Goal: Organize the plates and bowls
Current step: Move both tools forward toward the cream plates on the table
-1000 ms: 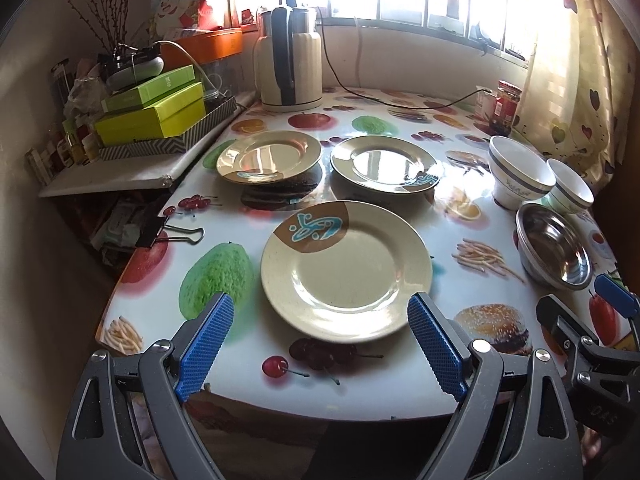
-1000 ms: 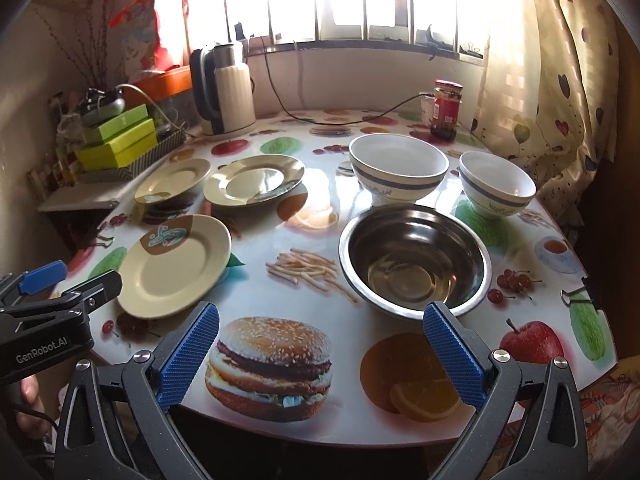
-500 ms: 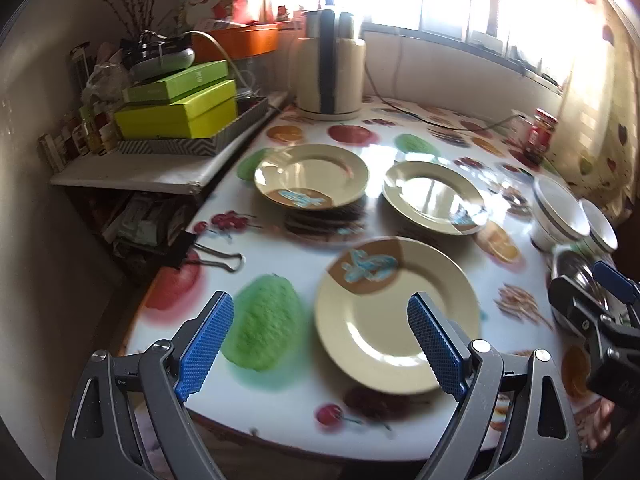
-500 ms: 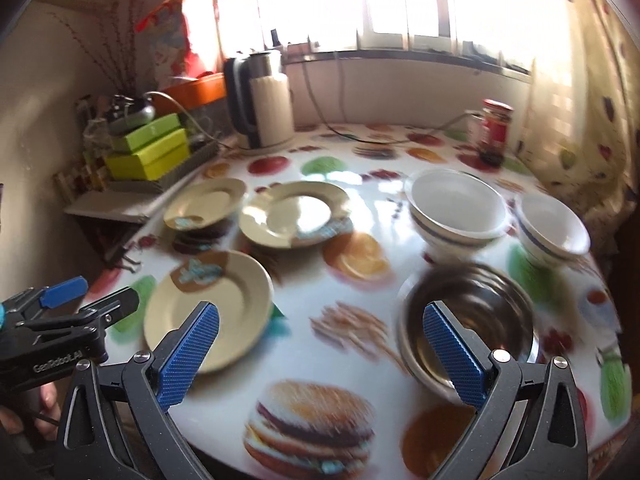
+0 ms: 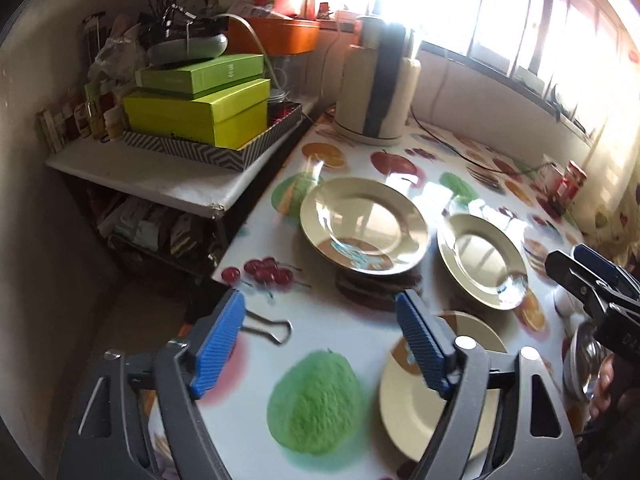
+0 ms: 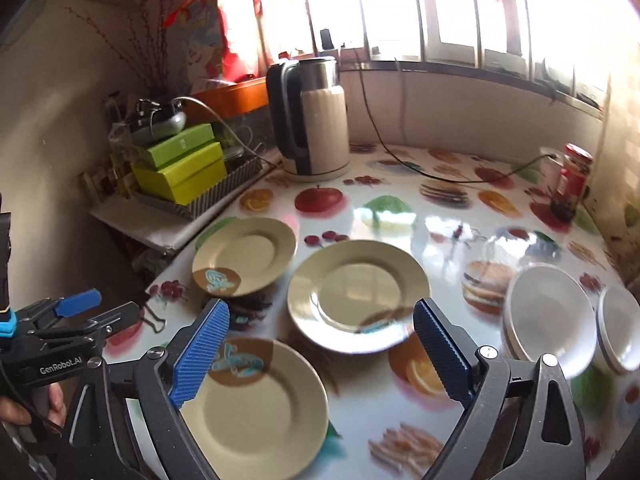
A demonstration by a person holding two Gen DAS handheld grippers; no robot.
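Both grippers are hovering over the fruit-print table (image 6: pixel 400 208), nothing held. Left gripper (image 5: pixel 320 344) jaws are closing on air; near plate (image 5: pixel 412 408) is lying under its right finger. Right gripper (image 6: pixel 320 354) jaws are closing too, empty, middle plate (image 6: pixel 352 288) just ahead. White bowls (image 6: pixel 548 312) are sitting off its right; kettle (image 6: pixel 316 120) far back by the sunlit window.

Fruit-print table (image 6: pixel 400 216) carries three plates (image 6: pixel 356 300), bowls (image 6: pixel 548 316), kettle (image 6: pixel 316 120), jar (image 6: pixel 572 176).
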